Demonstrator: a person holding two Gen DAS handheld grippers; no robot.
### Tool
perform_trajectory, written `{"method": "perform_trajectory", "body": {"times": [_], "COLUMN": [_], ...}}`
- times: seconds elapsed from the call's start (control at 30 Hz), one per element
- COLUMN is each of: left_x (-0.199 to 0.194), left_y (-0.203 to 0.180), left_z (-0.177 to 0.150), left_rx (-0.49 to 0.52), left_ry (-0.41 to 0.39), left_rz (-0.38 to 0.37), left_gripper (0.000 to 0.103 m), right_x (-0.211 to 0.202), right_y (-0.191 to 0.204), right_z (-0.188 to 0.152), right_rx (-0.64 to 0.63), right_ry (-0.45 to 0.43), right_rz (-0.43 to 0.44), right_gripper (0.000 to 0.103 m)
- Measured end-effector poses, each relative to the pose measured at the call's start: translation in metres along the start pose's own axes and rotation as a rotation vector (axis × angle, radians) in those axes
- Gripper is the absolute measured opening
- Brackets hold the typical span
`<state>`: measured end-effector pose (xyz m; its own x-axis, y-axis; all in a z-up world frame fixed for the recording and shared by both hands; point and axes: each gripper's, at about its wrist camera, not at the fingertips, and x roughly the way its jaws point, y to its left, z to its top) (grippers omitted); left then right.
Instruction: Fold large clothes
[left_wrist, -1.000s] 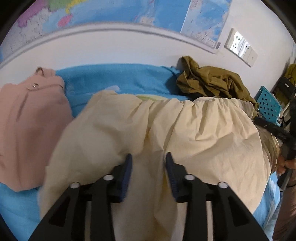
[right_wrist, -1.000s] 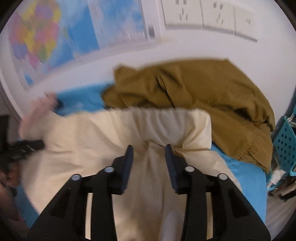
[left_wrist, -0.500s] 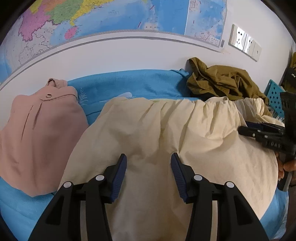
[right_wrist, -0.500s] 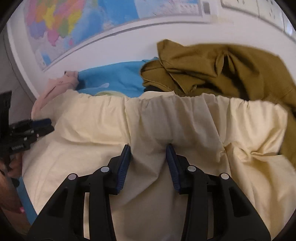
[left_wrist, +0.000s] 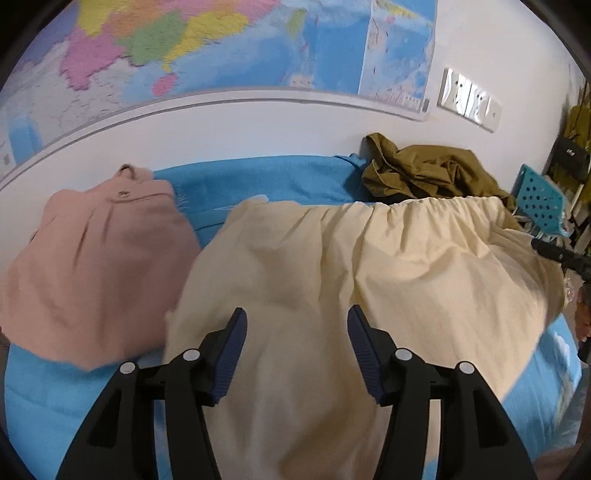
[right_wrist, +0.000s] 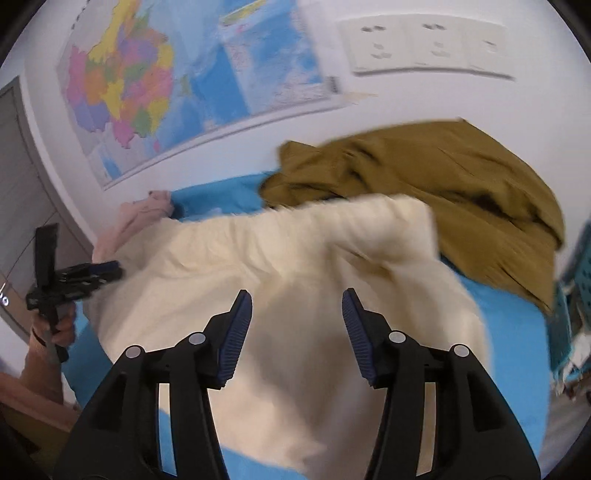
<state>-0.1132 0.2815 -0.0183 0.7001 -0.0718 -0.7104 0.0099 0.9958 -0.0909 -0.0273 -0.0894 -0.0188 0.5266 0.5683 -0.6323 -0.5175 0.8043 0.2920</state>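
A large cream cotton garment with a gathered, elastic-looking edge (left_wrist: 369, 266) lies spread over the bright blue bed cover (left_wrist: 258, 181), filling the middle of the bed. Its long axis runs across the bed, parallel to the white wall (left_wrist: 221, 133); the gathered edge faces the wall and the loose body falls toward the near side. Just what kind of garment it is I can't make out.

The left gripper (left_wrist: 295, 343) hangs above the cloth's near part. Its jaws have just been opening and now stand apart, the blue ribbed pads (left_wrist: 231, 350) clear of the fabric, which lies below the gap rather than pinched. The right gripper (right_wrist: 296, 325) is the same: jaws just opened, standing apart, cream cloth under them but nothing clamped.

A folded dusty-pink garment (left_wrist: 92, 266) sits to the left, its edge touching the cream one. A crumpled olive-brown jacket (left_wrist: 424, 177) is heaped against the wall at the right, partly hidden behind the gathered edge. The right wrist view is smeared, so the cream cloth's right corner is hard to read. A coloured wall map (left_wrist: 221, 40) and white sockets (left_wrist: 469, 98) hang above, the map cut off at the top.
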Motion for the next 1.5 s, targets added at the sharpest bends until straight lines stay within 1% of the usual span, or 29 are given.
{"method": "perform_trajectory", "body": {"times": [0.03,0.07,0.1,0.13,0.17,0.2,0.27,0.33,0.4,0.43,0.5,0.53,0.57,0.67,0.73,0.8,0.9,0.93,1.0,1.07,1.1,1.13,1.2,1.27,1.3,1.37,1.4,1.47,1.5], "left_x": [-0.003,-0.003,-0.001,0.003,0.008,0.009,0.016,0.018,0.016,0.013,0.007,0.003,0.000,-0.012,-0.022,-0.028,-0.032,-0.031,-0.025,-0.017,-0.011,-0.004,0.004,-0.002,-0.009,-0.019,-0.026,-0.038,-0.045], "left_y": [0.005,0.010,0.016,0.021,0.024,0.026,0.027,0.022,0.016,0.012,0.007,0.005,0.004,0.000,-0.001,0.001,0.002,0.004,0.011,0.017,0.021,0.026,0.036,0.039,0.040,0.044,0.049,0.056,0.058], "left_z": [-0.006,-0.011,-0.014,-0.017,-0.020,-0.021,-0.022,-0.021,-0.021,-0.021,-0.022,-0.023,-0.024,-0.026,-0.030,-0.033,-0.041,-0.045,-0.051,-0.054,-0.056,-0.058,-0.061,-0.063,-0.064,-0.066,-0.069,-0.074,-0.079], "left_rx": [-0.003,-0.008,-0.021,-0.037,-0.045,-0.047,-0.056,-0.047,-0.025,-0.010,0.006,0.008,0.009,0.018,0.009,-0.002,-0.008,-0.009,-0.031,-0.047,-0.057,-0.084,-0.161,-0.188,-0.192,-0.216,-0.245,-0.283,-0.294], "left_ry": [0.006,0.014,0.027,0.049,0.065,0.067,0.075,0.078,0.075,0.074,0.065,0.063,0.062,0.047,0.038,0.035,0.039,0.043,0.056,0.059,0.064,0.087,0.116,0.102,0.083,0.074,0.072,0.062,0.058], "left_rz": [-0.005,-0.006,-0.001,0.008,0.013,0.014,0.048,0.075,0.109,0.129,0.140,0.145,0.152,0.186,0.184,0.183,0.174,0.173,0.165,0.158,0.157,0.143,0.092,0.077,0.078,0.074,0.054,0.029,0.016], "left_gripper": [0.055,0.055,0.055,0.051,0.049,0.049,0.049,0.049,0.050,0.051,0.055,0.057,0.057,0.057,0.058,0.058,0.058,0.058,0.058,0.059,0.062,0.065,0.066,0.066,0.067,0.068,0.068,0.068,0.068], "right_x": [0.000,0.002,0.007,0.014,0.018,0.026,0.038,0.039,0.034,0.031,0.017,0.009,0.005,-0.017,-0.028,-0.030,-0.020,-0.016,-0.004,0.006,0.012,0.017,0.020,0.014,0.009,-0.008,-0.015,-0.032,-0.040], "right_y": [-0.009,-0.020,-0.032,-0.045,-0.053,-0.061,-0.071,-0.076,-0.075,-0.071,-0.060,-0.054,-0.052,-0.039,-0.034,-0.031,-0.029,-0.031,-0.044,-0.051,-0.054,-0.055,-0.055,-0.053,-0.053,-0.052,-0.052,-0.052,-0.052], "right_z": [-0.005,-0.011,-0.015,-0.018,-0.021,-0.024,-0.026,-0.027,-0.026,-0.025,-0.024,-0.023,-0.022,-0.026,-0.030,-0.035,-0.045,-0.048,-0.054,-0.055,-0.055,-0.054,-0.052,-0.051,-0.051,-0.051,-0.052,-0.056,-0.060], "right_rx": [0.013,0.036,0.071,0.113,0.125,0.136,0.183,0.211,0.228,0.221,0.184,0.165,0.159,0.121,0.118,0.112,0.077,0.082,0.131,0.155,0.168,0.173,0.189,0.200,0.209,0.233,0.242,0.266,0.288], "right_ry": [0.007,0.019,0.037,0.053,0.059,0.066,0.062,0.046,0.041,0.034,0.017,0.008,0.003,-0.017,-0.031,-0.021,0.027,0.039,0.057,0.055,0.058,0.060,0.064,0.060,0.051,0.025,0.012,-0.015,-0.019], "right_rz": [-0.032,-0.073,-0.101,-0.122,-0.136,-0.139,-0.114,-0.106,-0.108,-0.111,-0.114,-0.114,-0.117,-0.122,-0.090,-0.061,-0.092,-0.109,-0.109,-0.119,-0.118,-0.127,-0.134,-0.135,-0.126,-0.083,-0.063,-0.016,0.022], "right_gripper": [0.049,0.042,0.041,0.041,0.043,0.044,0.047,0.047,0.047,0.048,0.049,0.055,0.059,0.059,0.059,0.059,0.056,0.054,0.052,0.057,0.059,0.061,0.062,0.062,0.062,0.062,0.063,0.071,0.072]}}
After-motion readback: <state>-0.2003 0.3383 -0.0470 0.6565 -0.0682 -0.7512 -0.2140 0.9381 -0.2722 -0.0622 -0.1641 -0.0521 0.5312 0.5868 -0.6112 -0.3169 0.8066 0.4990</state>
